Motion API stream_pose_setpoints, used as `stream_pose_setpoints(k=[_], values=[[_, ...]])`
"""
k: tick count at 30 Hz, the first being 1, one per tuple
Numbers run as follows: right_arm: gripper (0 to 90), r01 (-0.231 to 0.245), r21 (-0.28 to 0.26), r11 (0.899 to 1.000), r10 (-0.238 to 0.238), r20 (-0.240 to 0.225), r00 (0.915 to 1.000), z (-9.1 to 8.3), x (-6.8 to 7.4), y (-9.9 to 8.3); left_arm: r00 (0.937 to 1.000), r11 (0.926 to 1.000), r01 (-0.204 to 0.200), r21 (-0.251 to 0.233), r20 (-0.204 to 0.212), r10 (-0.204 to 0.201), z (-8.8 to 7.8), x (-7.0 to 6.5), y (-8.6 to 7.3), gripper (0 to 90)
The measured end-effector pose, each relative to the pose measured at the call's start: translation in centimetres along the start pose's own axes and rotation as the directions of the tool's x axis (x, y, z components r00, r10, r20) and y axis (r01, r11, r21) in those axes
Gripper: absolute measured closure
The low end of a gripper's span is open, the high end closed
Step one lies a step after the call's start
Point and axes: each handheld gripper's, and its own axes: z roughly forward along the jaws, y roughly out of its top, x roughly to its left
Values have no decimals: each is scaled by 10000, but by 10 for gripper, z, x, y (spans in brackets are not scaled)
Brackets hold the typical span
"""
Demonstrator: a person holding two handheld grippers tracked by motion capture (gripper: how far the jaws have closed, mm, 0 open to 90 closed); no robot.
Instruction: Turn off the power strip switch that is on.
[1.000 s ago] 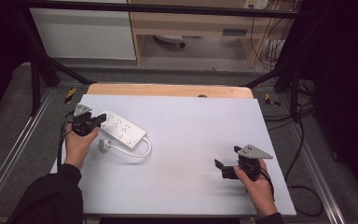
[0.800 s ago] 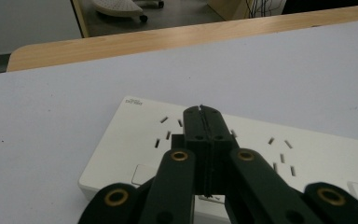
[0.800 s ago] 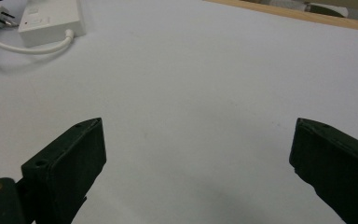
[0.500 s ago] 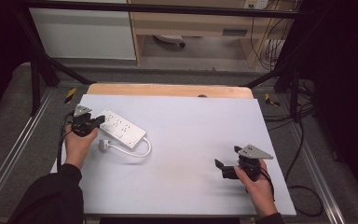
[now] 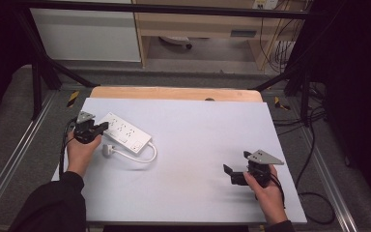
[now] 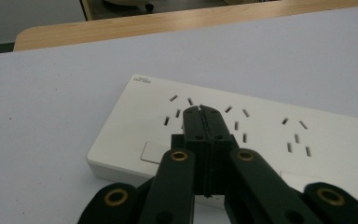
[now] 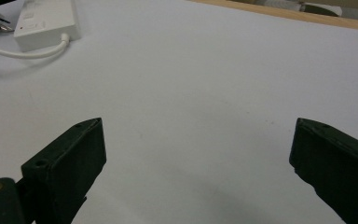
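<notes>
White rectangular plastic power strip (image 5: 125, 133) lies at left of the pale grey table sheet (image 5: 198, 145), its white cord (image 5: 135, 157) looping back to a white plug (image 5: 107, 150). Small grey print at the strip's corner (image 6: 141, 79), too fine to read. Left gripper (image 6: 200, 109): jaws pressed together, nothing between, tips over the strip's socket slots; left hand (image 5: 79, 152) behind it. Right gripper (image 5: 236, 175) low near the table's right front, jaws wide apart over bare sheet, right hand (image 5: 265, 193) gripping from below.

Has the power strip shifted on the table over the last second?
No. In the high view the power strip lies at the same angle and the same spot relative to the table's wooden far edge, with the shut left gripper over its end.
</notes>
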Motion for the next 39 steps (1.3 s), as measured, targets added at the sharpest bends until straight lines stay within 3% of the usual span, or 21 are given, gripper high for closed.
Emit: stream_pose_setpoints(k=[11, 39], values=[[41, 13, 29, 10000, -13, 3, 10000, 1, 0, 0, 9995, 10000, -2, 56, 321, 0, 2, -6, -8, 900], [41, 48, 35, 10000, -48, -15, 10000, 1, 0, 0, 9995, 9998, -155, 152, 281, 151, 9, -9, -10, 900]])
